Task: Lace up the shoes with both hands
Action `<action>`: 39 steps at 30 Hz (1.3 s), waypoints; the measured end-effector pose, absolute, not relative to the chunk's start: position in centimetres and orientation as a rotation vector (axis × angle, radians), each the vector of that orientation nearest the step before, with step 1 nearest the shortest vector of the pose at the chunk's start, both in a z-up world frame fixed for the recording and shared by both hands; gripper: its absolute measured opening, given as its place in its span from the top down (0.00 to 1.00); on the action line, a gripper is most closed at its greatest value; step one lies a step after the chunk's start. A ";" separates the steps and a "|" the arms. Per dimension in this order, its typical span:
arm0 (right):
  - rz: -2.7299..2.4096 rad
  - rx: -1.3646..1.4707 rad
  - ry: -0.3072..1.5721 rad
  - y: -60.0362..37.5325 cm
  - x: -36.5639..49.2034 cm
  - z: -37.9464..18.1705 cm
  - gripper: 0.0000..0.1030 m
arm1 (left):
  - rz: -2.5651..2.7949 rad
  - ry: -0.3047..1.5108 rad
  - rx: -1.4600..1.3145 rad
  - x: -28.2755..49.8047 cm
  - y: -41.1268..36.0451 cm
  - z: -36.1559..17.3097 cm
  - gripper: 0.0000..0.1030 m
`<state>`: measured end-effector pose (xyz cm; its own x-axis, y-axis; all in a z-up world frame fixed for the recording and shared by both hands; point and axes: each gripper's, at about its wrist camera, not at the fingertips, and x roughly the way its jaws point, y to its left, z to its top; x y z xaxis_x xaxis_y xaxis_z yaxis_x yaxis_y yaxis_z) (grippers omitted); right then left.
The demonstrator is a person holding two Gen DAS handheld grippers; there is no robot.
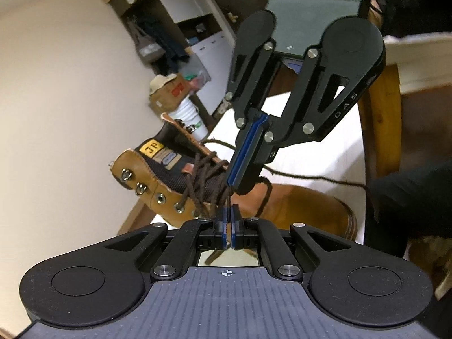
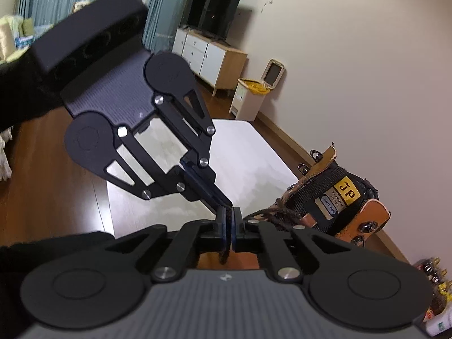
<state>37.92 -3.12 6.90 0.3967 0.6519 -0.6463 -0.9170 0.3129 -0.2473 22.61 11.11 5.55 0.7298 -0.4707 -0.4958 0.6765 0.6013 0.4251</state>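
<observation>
Both grippers, left gripper (image 1: 227, 212) and right gripper (image 1: 230, 185), pinch shut on the brown lace (image 1: 206, 186) above the boot (image 1: 175, 186); we should pull evenly, keeping tension.

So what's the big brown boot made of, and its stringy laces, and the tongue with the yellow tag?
The boot looks like smooth tan leather: it has a soft sheen and stitched edges. The laces seem to be dark brown woven cord, fuzzy and round. The tongue looks like black mesh fabric with a dotted weave. Its yellow tag may be a sewn cloth label.
</observation>
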 end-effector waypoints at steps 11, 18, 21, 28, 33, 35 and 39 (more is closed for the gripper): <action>1.005 -0.327 0.534 -7.4 43.0 8.6 0.97 | -0.321 0.398 0.056 25.4 12.8 4.4 0.85; 1.007 -0.248 0.571 -7.9 45.8 8.5 0.97 | -0.222 0.386 -0.042 26.7 11.2 4.8 0.76; 1.010 -0.234 0.582 -7.8 46.5 8.3 0.97 | -0.189 0.380 -0.084 27.4 10.9 4.9 0.74; 1.026 -0.214 0.601 -7.4 47.0 7.9 0.96 | -0.175 0.387 -0.177 28.2 11.7 4.8 0.81; 1.000 -0.289 0.623 -6.1 46.7 7.7 0.96 | -0.207 0.378 -0.257 28.3 13.2 4.3 0.85; 0.995 -0.318 0.629 -5.5 46.6 7.7 0.96 | -0.218 0.375 -0.277 28.5 13.7 4.1 0.85; 1.003 -0.333 0.642 -4.5 46.7 7.8 0.96 | -0.240 0.372 -0.308 28.9 14.4 3.7 0.84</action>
